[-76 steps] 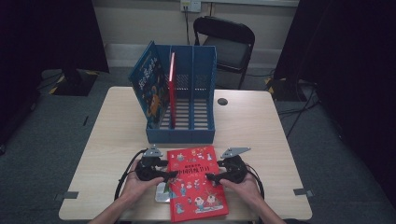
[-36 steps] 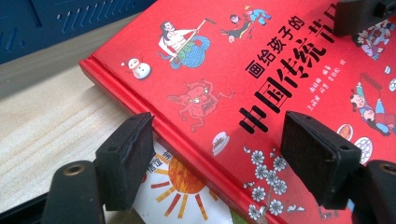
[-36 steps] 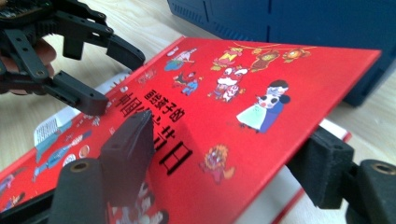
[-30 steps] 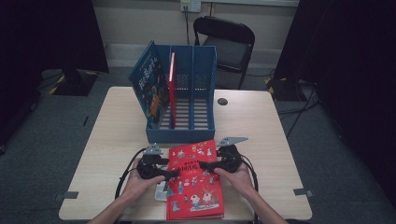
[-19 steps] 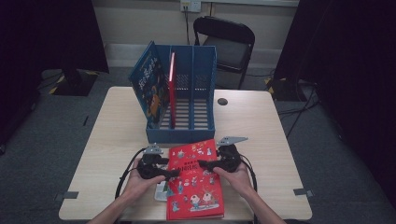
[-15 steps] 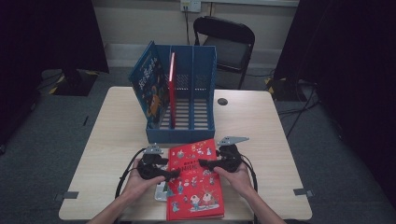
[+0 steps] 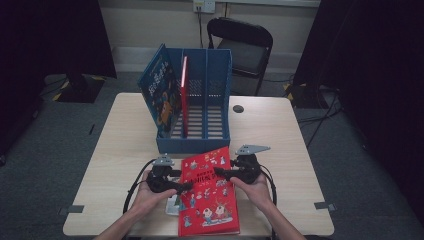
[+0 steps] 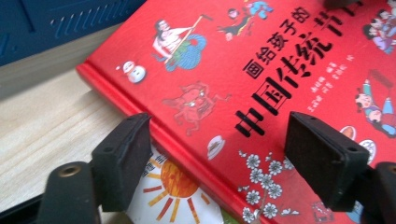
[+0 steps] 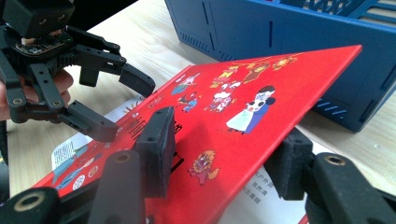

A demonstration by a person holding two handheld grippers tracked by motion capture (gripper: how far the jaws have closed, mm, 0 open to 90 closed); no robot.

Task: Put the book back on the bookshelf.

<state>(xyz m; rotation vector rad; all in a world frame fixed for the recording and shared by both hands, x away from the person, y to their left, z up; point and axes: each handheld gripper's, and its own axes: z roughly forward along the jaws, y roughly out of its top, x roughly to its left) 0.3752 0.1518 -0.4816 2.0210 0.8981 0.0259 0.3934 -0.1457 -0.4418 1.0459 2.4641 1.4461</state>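
I hold two tools. My right tool has its two jaws set on either side of the right edge of the glossy red hardcover picture book, one above the cover and one beneath, and that edge is lifted off the pale wooden table; whether the pads press it I cannot tell. My left tool stands spread at the book's left edge, its pads clear of the cover. Under the book, beside my left tool, lies one thin white booklet with a sun drawing. Ahead of both tools stands one blue plastic file rack with three slots, holding two upright books: one blue, one red.
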